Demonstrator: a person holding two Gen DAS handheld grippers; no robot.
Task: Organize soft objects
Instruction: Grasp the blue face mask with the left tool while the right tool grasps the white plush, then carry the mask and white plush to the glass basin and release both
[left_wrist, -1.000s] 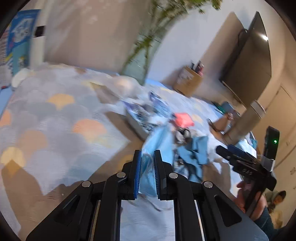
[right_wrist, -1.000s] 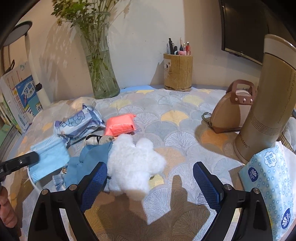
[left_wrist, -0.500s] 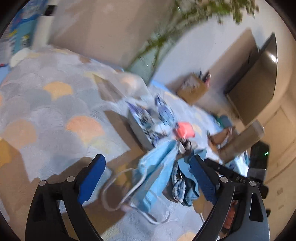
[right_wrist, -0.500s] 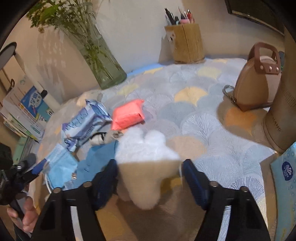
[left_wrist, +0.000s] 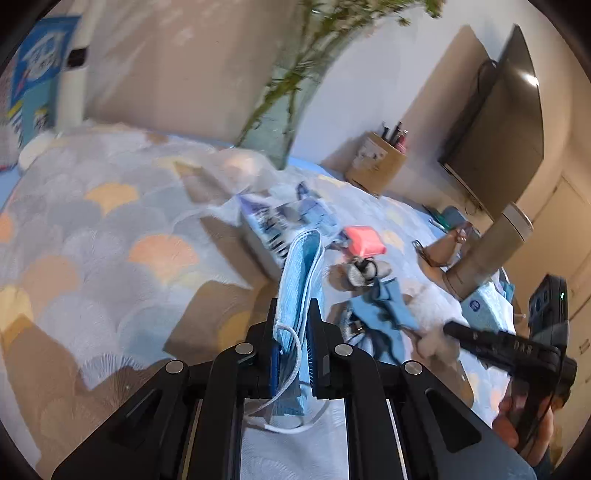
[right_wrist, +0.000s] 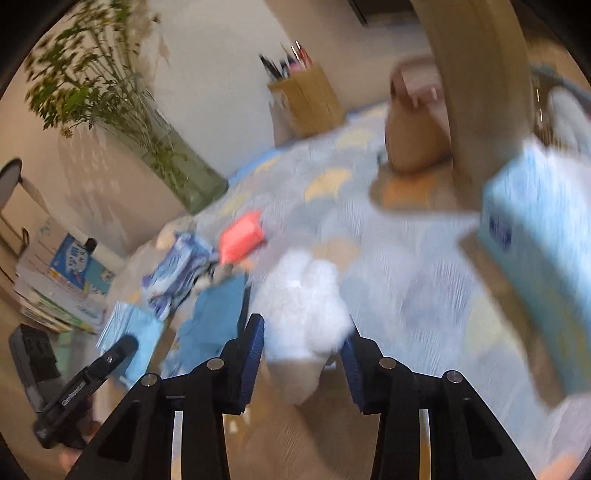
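Left gripper (left_wrist: 294, 354) clamps pleated blue masks (left_wrist: 301, 280); right gripper (right_wrist: 303, 343) jaws closing around fluffy white plush (right_wrist: 303, 299)

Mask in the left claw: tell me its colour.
Light blue mask with white ear loops, clearest in the left wrist view.

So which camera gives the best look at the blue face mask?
The left wrist view. There the blue face mask stands sharp and close, clamped between the pads of the left gripper, its white ear loop hanging below. The right wrist view is motion-blurred and shows it only as a pale blue patch at the lower left.
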